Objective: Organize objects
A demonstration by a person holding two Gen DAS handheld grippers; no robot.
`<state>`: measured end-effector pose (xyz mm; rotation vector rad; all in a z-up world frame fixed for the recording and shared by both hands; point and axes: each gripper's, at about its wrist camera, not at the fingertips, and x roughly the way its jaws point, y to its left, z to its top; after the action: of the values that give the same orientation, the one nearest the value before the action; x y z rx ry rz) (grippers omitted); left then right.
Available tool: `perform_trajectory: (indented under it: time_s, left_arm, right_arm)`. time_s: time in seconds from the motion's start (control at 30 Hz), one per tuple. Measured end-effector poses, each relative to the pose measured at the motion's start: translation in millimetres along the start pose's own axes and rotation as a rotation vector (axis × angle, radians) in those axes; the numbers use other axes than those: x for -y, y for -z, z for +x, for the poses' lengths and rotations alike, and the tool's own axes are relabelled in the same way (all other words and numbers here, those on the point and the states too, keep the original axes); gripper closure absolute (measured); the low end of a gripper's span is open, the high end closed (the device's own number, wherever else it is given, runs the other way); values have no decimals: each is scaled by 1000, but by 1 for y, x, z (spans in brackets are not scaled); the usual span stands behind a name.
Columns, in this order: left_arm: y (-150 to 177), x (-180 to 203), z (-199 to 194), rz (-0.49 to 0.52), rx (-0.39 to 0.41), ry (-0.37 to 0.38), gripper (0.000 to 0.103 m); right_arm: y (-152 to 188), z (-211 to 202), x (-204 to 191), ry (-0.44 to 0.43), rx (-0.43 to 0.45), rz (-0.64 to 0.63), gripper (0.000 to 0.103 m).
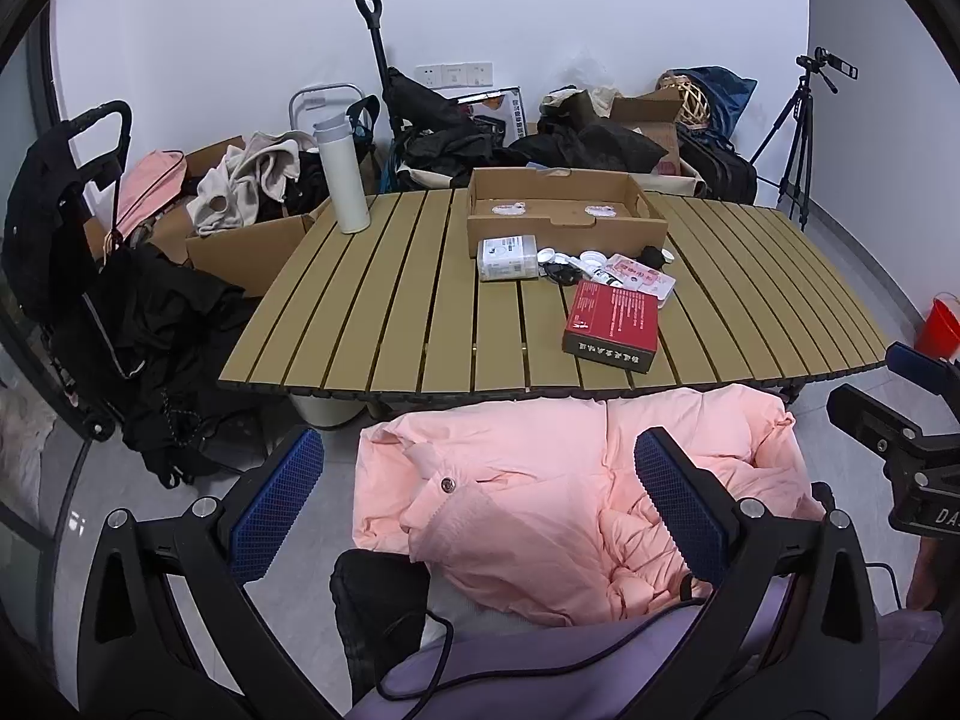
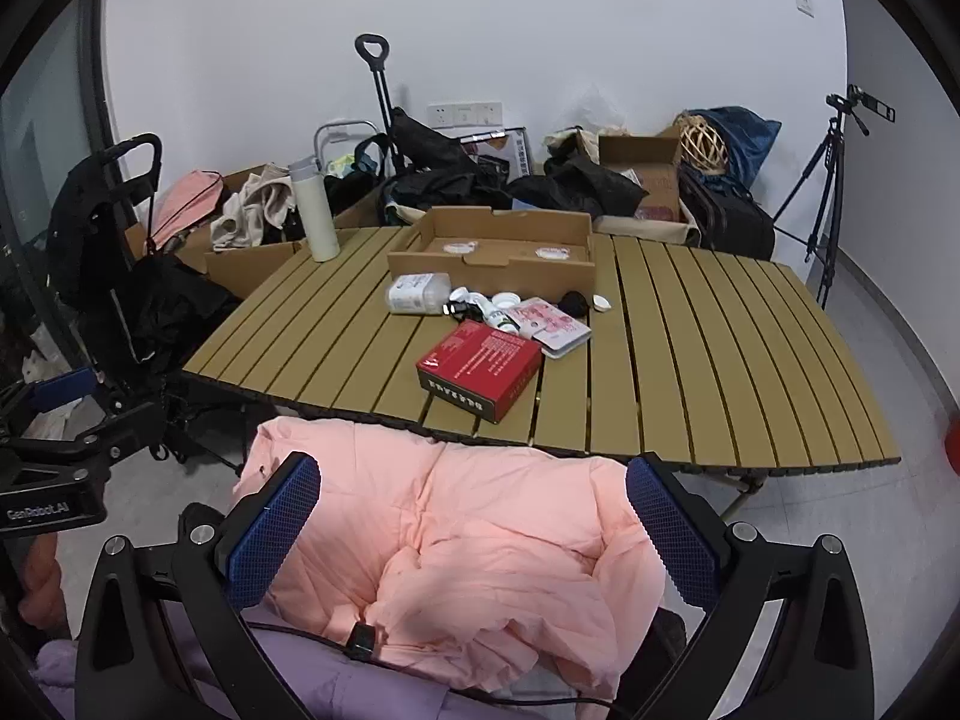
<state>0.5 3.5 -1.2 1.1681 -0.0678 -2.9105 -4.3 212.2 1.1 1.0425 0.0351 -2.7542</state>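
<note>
A slatted olive table (image 1: 384, 312) (image 2: 720, 360) carries a red box (image 1: 612, 318) (image 2: 480, 366), a clear plastic container (image 1: 507, 258) (image 2: 417, 293), a pink-printed packet (image 1: 639, 276) (image 2: 549, 321), small white caps and a black item, an open cardboard tray (image 1: 564, 213) (image 2: 498, 255) and a white bottle (image 1: 343, 174) (image 2: 315, 210). My left gripper (image 1: 480, 498) and right gripper (image 2: 474, 522) are both open and empty, held over a pink padded jacket (image 1: 540, 492) (image 2: 468, 540) in front of the table's near edge.
Black carts with dark clothes (image 1: 90, 276) (image 2: 108, 252) stand at the left. Cardboard boxes, bags and clothes (image 1: 576, 138) (image 2: 570, 180) pile behind the table. A tripod (image 1: 798, 138) (image 2: 834, 192) stands at the right, a red bucket (image 1: 939, 324) beside the wall.
</note>
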Motion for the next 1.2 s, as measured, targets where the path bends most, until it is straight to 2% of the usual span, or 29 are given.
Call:
perform_trajectory:
  time_s: [1.2]
  left_arm:
    - [0,0,6,12,-9,7,0]
  right_arm:
    - [1,6,11,-18,-40,55,0]
